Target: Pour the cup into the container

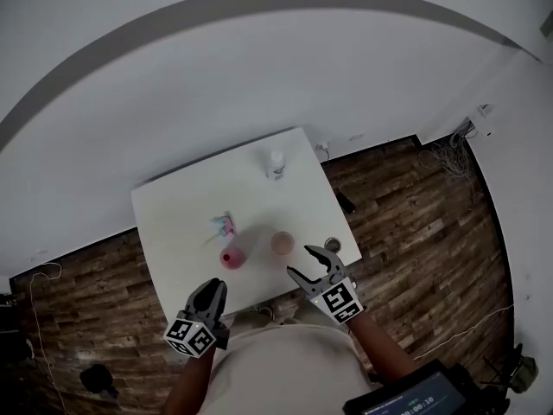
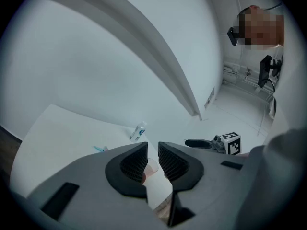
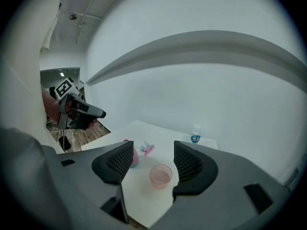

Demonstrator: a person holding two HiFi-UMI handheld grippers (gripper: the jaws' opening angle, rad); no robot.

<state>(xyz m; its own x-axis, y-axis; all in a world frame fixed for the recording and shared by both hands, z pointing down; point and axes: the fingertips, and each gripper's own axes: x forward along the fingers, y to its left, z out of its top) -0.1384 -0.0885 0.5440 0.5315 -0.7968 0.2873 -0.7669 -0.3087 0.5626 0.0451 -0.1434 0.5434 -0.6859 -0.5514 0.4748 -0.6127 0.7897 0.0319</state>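
On the white table [image 1: 181, 210] an opaque pink cup [image 1: 232, 257] stands near the front edge. A clear tumbler [image 1: 282, 243] with a pinkish tint stands to its right. My right gripper [image 1: 302, 260] hovers open at the table's front right, just short of the tumbler. In the right gripper view the tumbler [image 3: 160, 175] lies ahead between the jaws of the right gripper [image 3: 152, 155], apart from both pads. The left jaw half hides the pink cup [image 3: 133, 158]. My left gripper [image 1: 210, 290] hangs in front of the table edge below the pink cup. It [image 2: 153, 150] holds nothing, with only a narrow slit between the jaws.
A small white bottle [image 1: 276, 164] with a blue label stands at the table's far edge. A little pink and blue object [image 1: 224, 226] lies behind the pink cup. A small dark round thing [image 1: 332, 245] sits at the right edge. Wooden floor [image 1: 406, 214] surrounds the table, with cables [image 1: 449, 158] by the wall.
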